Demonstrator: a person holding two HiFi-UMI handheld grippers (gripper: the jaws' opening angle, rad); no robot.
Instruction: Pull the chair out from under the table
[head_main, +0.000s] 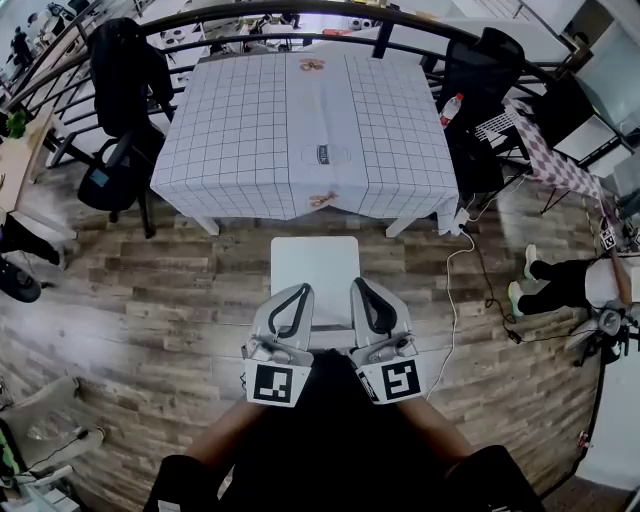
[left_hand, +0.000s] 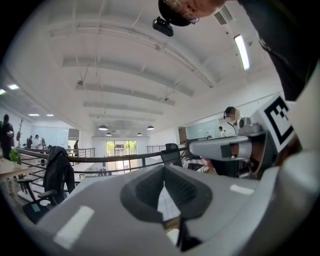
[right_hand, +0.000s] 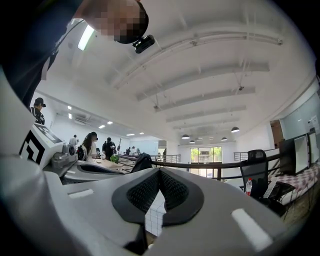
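Hovering above the chair (head_main: 315, 262), left gripper (head_main: 298, 292) and right gripper (head_main: 362, 291) are pressed shut, empty, perhaps because it stands clear of the table (head_main: 240, 150).

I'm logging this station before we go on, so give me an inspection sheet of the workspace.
Surface: table under a grid-patterned cloth, on a wood-plank floor.
Job's things: white chair stands before the table's near edge, seat in the open.
Clutter: small items on the cloth, too small to tell; bottle off the table's right side.
Grippers: left gripper and right gripper side by side over the seat's near edge, jaws together, nothing between.
Cables: white cable across the floor right of the chair.
Surroundings: black office chair at left, railing behind, a person's legs at right.
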